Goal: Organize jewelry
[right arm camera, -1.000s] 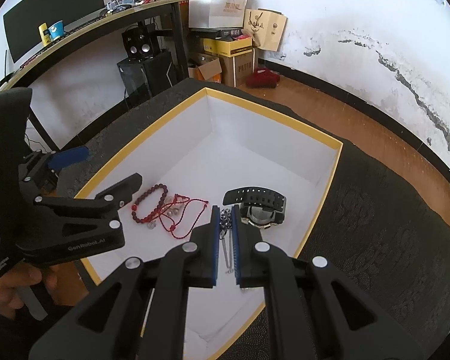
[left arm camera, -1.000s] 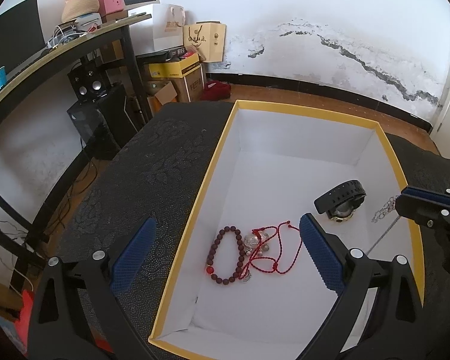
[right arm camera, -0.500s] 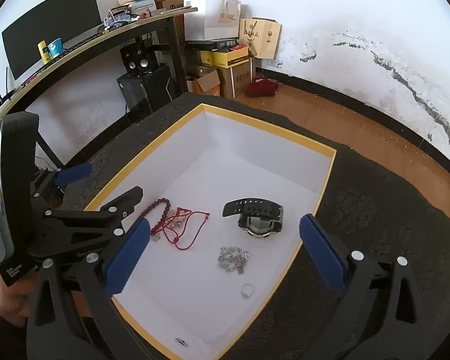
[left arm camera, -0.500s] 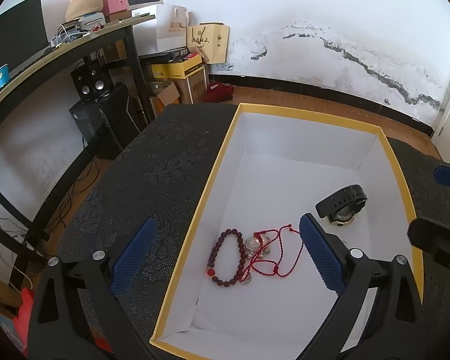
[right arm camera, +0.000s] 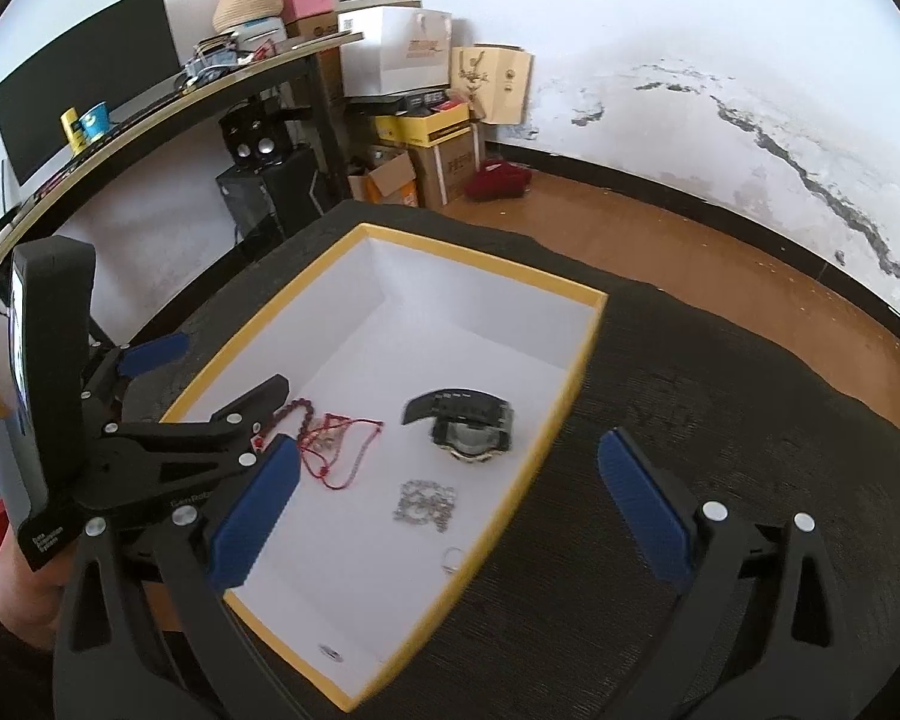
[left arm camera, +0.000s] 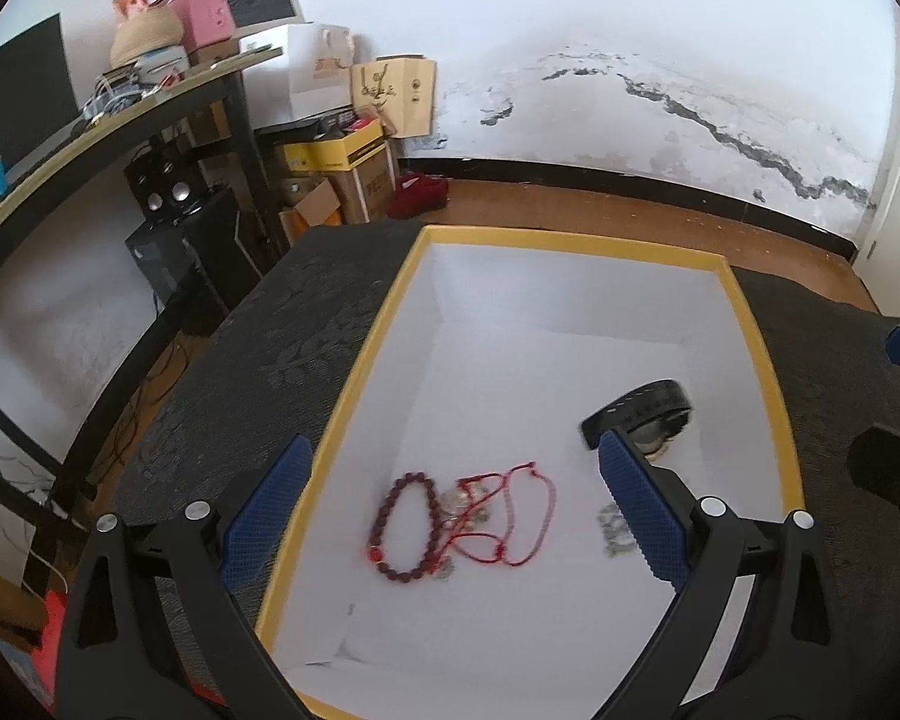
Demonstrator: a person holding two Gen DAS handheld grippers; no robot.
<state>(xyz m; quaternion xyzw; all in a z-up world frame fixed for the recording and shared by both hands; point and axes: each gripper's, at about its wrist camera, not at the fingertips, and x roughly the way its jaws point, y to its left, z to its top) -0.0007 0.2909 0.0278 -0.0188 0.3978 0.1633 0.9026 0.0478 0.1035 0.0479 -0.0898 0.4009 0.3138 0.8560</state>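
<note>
Both hand-held grippers stand wide and empty: the right hand-held gripper (right arm camera: 450, 498), clamped on the silver chain (right arm camera: 425, 505) a second ago, has let it drop inside the yellow-rimmed box (right arm camera: 498, 285), so that piece looks stowed; left hand-held gripper (left arm camera: 450, 516) hovers.

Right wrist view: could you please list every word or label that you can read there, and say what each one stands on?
"GenRo": white print on the left gripper, the rest cut off from view.
White label on that gripper's handle: several short lines, too blurred to read.
Red print on the cardboard box: too blurred to read.
Logo on the paper bag: too small to read.
</note>
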